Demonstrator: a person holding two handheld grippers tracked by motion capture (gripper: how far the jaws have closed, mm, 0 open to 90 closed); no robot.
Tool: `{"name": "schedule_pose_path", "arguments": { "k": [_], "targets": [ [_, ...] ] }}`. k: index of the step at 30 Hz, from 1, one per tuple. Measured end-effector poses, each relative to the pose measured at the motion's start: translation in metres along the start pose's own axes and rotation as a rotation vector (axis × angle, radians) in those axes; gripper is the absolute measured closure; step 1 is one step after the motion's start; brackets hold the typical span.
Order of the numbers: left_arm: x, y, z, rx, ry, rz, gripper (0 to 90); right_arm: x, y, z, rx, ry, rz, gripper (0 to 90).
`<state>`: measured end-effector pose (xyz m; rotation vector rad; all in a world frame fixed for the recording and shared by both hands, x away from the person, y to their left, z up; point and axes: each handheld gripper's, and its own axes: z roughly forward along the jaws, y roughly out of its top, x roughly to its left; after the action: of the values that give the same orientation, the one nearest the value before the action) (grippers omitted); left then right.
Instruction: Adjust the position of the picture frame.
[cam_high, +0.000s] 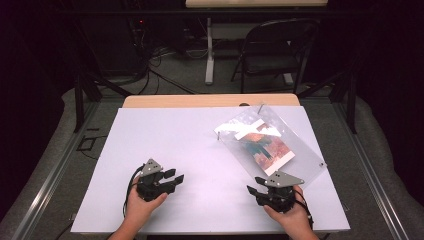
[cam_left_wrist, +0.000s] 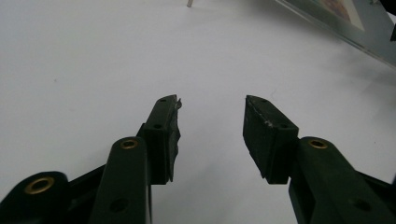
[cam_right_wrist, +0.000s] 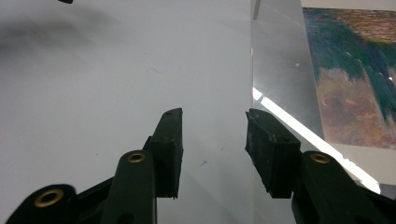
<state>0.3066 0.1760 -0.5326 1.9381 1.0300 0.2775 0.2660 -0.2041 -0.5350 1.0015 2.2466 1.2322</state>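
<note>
- Left hand-held gripper (cam_high: 176, 176): low over the white desk (cam_high: 165, 140) at near left, jaws apart with nothing between, tips aimed right.
- Clear acrylic picture frame (cam_high: 270, 142) with a colourful print (cam_high: 263, 145): lying skewed on the desk's right half, far corner toward the back edge, near corner just beside the right hand-held gripper.
- Right hand-held gripper (cam_high: 254, 184): at near right, jaws apart and empty, straddling the frame's near edge (cam_right_wrist: 252, 74).

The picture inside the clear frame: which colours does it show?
Teal-green over orange-pink, with a white border; clearest in the right gripper view.
</note>
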Motion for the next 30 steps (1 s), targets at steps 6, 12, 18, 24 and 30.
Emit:
{"name": "schedule_pose_path", "arguments": {
  "k": [6, 12, 18, 24, 30],
  "targets": [
    [0.003, 0.023, 0.017, -0.018, -0.041, 0.016, 56.3, -0.005, 0.0, -0.003, -0.011, -0.006, 0.037, 55.6],
    [0.005, 0.055, 0.049, -0.033, -0.047, 0.091, 47.5, -0.009, 0.0, -0.006, -0.022, -0.008, 0.057, 55.1],
    [0.012, 0.076, 0.083, -0.004, 0.001, 0.113, 49.2, -0.014, -0.002, -0.009, -0.032, -0.006, 0.092, 54.5],
    [0.021, 0.088, 0.114, 0.013, 0.007, 0.138, 57.5, -0.017, -0.003, -0.01, -0.041, 0.002, 0.113, 53.7],
    [0.022, 0.091, 0.133, 0.025, 0.001, 0.151, 63.5, -0.018, -0.003, -0.01, -0.045, 0.006, 0.126, 53.0]
  ]
}}
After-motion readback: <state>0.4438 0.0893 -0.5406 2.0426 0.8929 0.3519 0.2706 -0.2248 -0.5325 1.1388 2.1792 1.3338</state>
